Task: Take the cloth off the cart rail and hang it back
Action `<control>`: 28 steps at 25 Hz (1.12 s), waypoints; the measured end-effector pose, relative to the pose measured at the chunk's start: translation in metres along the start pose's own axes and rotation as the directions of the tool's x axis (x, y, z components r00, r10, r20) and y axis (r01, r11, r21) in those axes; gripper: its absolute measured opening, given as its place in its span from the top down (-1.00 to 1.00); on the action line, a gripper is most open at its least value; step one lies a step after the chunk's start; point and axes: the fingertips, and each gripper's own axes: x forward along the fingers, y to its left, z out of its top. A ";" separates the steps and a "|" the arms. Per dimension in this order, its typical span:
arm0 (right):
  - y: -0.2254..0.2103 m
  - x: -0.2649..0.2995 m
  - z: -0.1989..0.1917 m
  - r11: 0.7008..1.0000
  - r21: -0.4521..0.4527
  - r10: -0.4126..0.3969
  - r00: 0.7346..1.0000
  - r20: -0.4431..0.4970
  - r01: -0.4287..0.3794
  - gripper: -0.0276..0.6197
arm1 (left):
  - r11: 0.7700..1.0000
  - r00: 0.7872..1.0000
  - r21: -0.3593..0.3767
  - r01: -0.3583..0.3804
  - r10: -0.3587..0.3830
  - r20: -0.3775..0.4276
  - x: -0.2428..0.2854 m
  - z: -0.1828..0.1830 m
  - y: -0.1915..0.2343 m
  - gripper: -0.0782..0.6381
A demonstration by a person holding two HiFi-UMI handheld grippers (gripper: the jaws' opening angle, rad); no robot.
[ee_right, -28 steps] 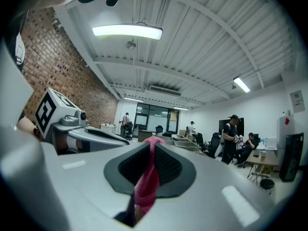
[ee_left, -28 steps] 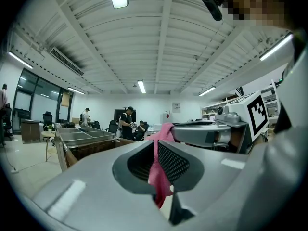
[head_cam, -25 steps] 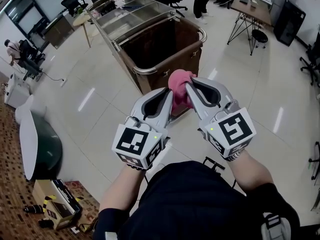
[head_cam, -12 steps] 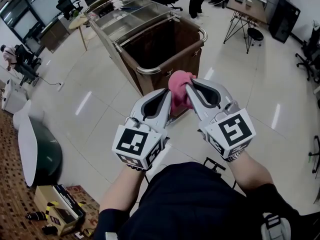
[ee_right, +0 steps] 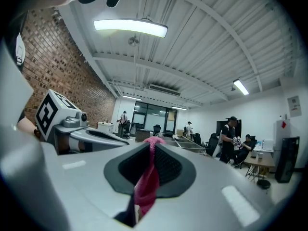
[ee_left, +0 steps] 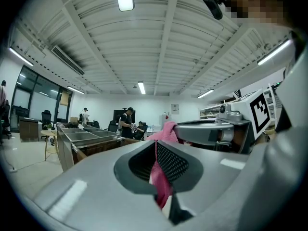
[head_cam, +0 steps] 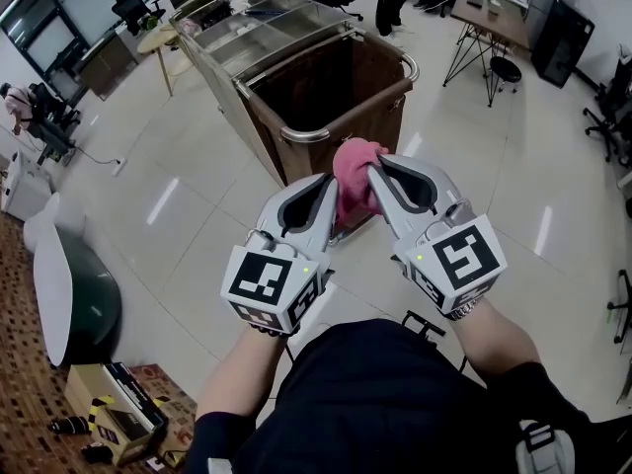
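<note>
Already the pink cloth (head_cam: 354,164) is off the cart rail (head_cam: 326,132), bunched between the left claw (head_cam: 330,182) and right claw (head_cam: 373,172), both clamped on it; hanging it back on the rail just ahead remains.

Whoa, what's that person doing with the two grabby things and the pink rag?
A person holds a gripper in each hand. The left gripper and the right gripper are both clamped shut on one pink cloth. The cloth is bunched up between them, lifted in the air in front of the brown cart. It is not on the cart's metal rail right now, so hanging it back is not yet done.
</note>
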 end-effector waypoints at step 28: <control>0.135 0.126 -0.011 0.989 -0.020 0.145 0.988 0.059 -0.144 0.84 | 0.985 0.985 0.015 -0.170 0.170 0.018 -0.124 -0.021 0.141 0.76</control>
